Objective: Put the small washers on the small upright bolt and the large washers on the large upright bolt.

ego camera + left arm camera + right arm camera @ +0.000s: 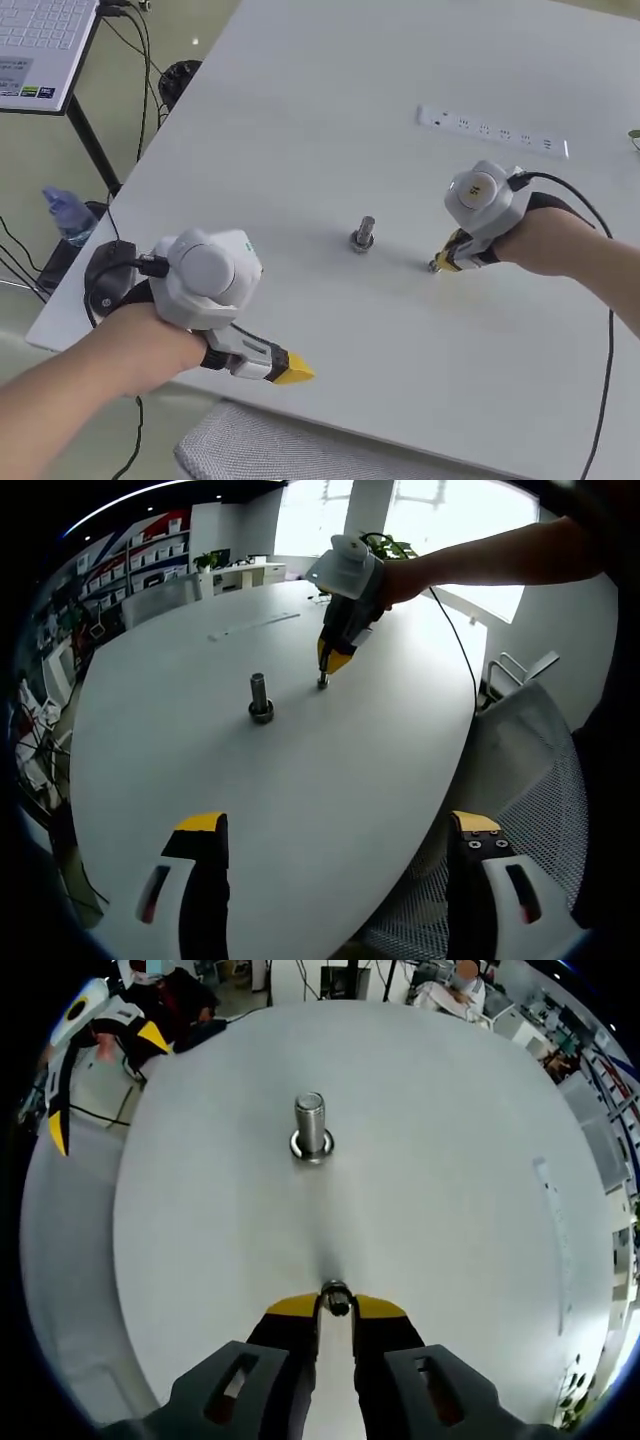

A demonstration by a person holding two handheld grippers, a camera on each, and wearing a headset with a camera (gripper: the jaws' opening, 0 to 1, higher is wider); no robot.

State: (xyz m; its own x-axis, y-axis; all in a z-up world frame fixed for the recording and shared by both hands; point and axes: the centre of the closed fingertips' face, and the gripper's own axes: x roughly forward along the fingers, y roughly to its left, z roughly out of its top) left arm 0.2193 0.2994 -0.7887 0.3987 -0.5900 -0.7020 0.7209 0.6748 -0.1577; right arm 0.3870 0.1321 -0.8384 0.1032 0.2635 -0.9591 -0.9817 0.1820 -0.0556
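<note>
Washers seem mostly placed, I judge: my right gripper [337, 1307] is nipped nearly shut on a small metal piece [337, 1297] at its tips, washer or small bolt I cannot tell, large bolt [311, 1123] well ahead, left gripper [337, 825] wide open, empty.

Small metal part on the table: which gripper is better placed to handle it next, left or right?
Right. The right gripper has its jaws closed around the small metal part, while the left gripper hangs open near the edge of the table, farther away.
</note>
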